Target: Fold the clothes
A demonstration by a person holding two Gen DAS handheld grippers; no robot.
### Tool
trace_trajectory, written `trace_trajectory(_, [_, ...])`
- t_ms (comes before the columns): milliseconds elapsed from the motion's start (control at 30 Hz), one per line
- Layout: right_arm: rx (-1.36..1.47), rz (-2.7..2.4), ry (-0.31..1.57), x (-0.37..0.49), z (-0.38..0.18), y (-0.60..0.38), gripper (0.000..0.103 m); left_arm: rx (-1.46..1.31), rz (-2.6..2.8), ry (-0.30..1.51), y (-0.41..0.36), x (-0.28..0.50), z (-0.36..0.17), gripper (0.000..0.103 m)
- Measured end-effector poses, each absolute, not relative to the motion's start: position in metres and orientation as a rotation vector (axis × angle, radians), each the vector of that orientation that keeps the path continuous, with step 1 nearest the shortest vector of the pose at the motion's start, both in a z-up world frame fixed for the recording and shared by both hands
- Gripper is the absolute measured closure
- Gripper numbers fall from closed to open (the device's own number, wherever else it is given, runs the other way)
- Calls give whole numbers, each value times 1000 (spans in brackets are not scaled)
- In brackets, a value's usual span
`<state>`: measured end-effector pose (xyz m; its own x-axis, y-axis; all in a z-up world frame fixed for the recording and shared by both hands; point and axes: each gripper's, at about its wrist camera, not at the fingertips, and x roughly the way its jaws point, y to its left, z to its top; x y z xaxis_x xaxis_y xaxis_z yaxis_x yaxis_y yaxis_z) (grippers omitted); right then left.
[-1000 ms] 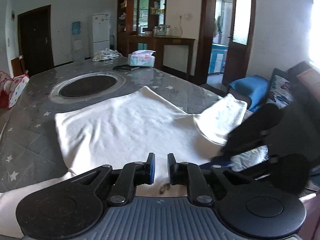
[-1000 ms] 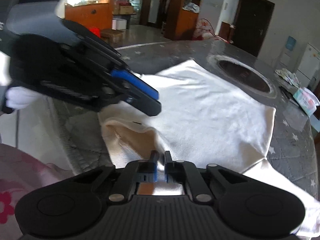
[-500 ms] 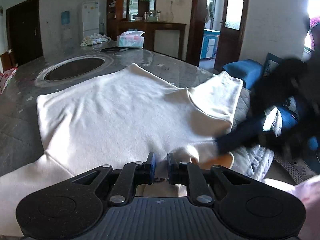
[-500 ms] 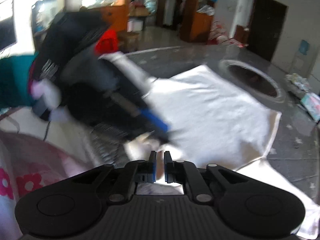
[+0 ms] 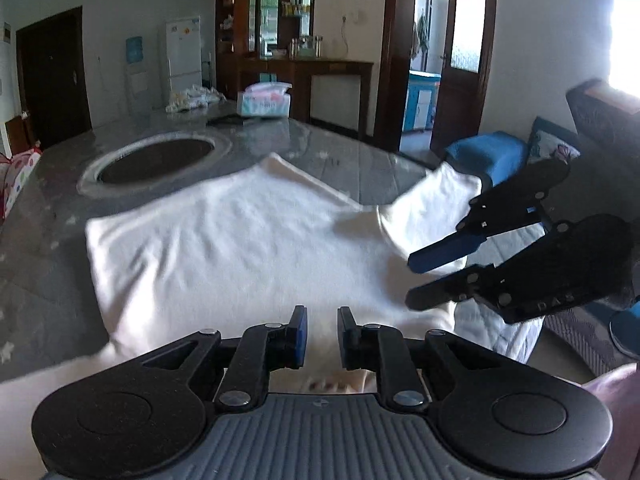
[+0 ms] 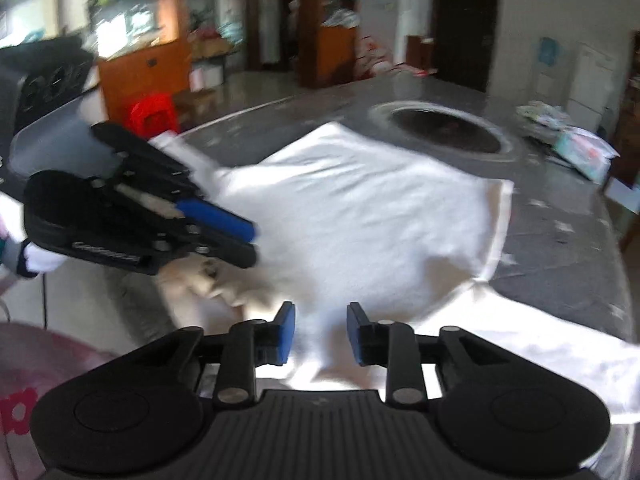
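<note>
A white long-sleeved garment (image 5: 248,248) lies spread flat on the grey star-patterned table (image 5: 36,280); it also shows in the right wrist view (image 6: 360,216). My left gripper (image 5: 322,334) is open and empty just above the garment's near edge. My right gripper (image 6: 319,332) is open and empty above the near edge by one sleeve (image 6: 520,356). In the left wrist view the right gripper (image 5: 416,280) hovers open at the right, near the other sleeve (image 5: 436,204). In the right wrist view the left gripper (image 6: 252,240) hovers at the left over the crumpled collar area.
A round dark inset (image 5: 156,158) sits in the table beyond the garment. A tissue box (image 5: 262,102) and a bundle of cloth (image 5: 192,98) lie at the far end. A blue seat (image 5: 484,156) stands right of the table, a red stool (image 6: 154,114) beyond its left edge.
Both grippers were shut on the garment's near edge; now both have opened and let it go. The garment has settled flat and the grippers have lifted slightly back.
</note>
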<state>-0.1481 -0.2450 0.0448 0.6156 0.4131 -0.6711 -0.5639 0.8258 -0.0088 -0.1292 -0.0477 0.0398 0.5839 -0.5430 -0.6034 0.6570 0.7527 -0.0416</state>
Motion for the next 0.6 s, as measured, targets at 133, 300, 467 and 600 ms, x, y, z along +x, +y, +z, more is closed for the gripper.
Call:
trace_trajectory(133, [-155, 437, 706, -136, 43, -277, 75, 184, -713, 636, -62, -122, 40, 85])
trace_trajectory(300, [-81, 272, 718, -120, 30, -321, 75, 191, -738, 667, -80, -118, 27, 85])
trace_trajectory(467, [-49, 137, 730, -118, 19, -366, 74, 213, -755, 705, -89, -124, 15, 83])
trace_trajectory(600, [9, 19, 700, -117, 24, -403, 67, 219, -746, 696, -89, -126, 18, 76])
